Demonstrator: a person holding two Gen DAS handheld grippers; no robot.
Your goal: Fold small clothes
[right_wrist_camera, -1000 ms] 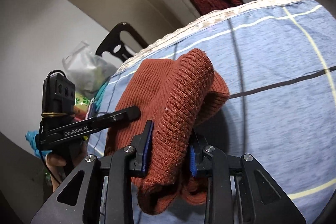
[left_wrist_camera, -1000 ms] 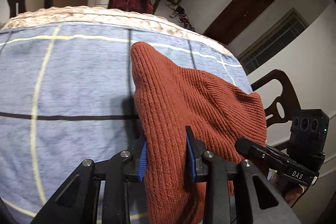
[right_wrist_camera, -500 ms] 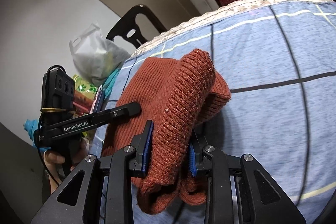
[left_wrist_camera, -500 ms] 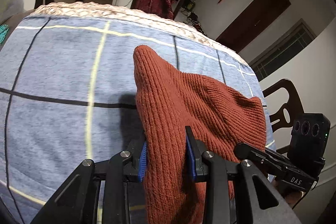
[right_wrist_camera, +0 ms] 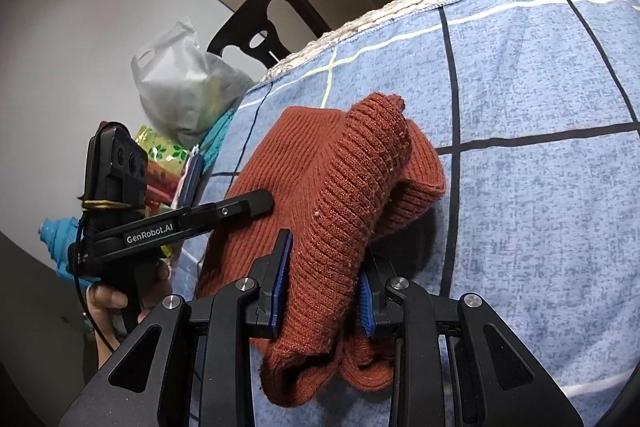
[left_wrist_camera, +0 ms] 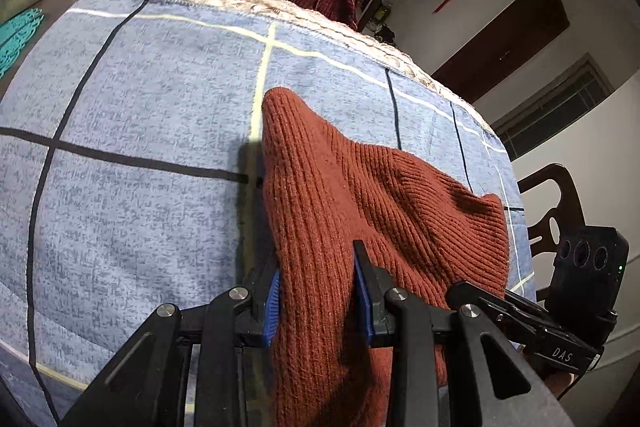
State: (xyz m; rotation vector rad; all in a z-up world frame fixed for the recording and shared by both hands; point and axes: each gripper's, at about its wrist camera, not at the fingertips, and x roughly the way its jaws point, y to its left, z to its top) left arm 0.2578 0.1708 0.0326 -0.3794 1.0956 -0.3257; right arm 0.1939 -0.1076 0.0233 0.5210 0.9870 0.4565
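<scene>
1. Left wrist view: the left gripper (left_wrist_camera: 316, 301) has its jaws pinching a thick bunch of a rust-red knitted garment (left_wrist_camera: 360, 187). The knit rises from the jaws toward 12 o'clock and drapes toward 3 o'clock over the blue checked cloth (left_wrist_camera: 140, 115) that covers the counter. The right gripper (left_wrist_camera: 472, 297) shows at 4 o'clock at the knit's edge.

2. Right wrist view: the right gripper (right_wrist_camera: 322, 293) has its jaws clamped on a doubled ribbed band of the garment (right_wrist_camera: 304, 155), with folds hanging below the jaws. The left gripper (right_wrist_camera: 260, 201) reaches in from 9 o'clock, held by a hand (right_wrist_camera: 116, 301).

3. Handling, as a judgement: the knit looks soft, light and stretchy, neither slippery nor fragile. It will sag between holds, so grip the firmer ribbed edges or corners.
</scene>
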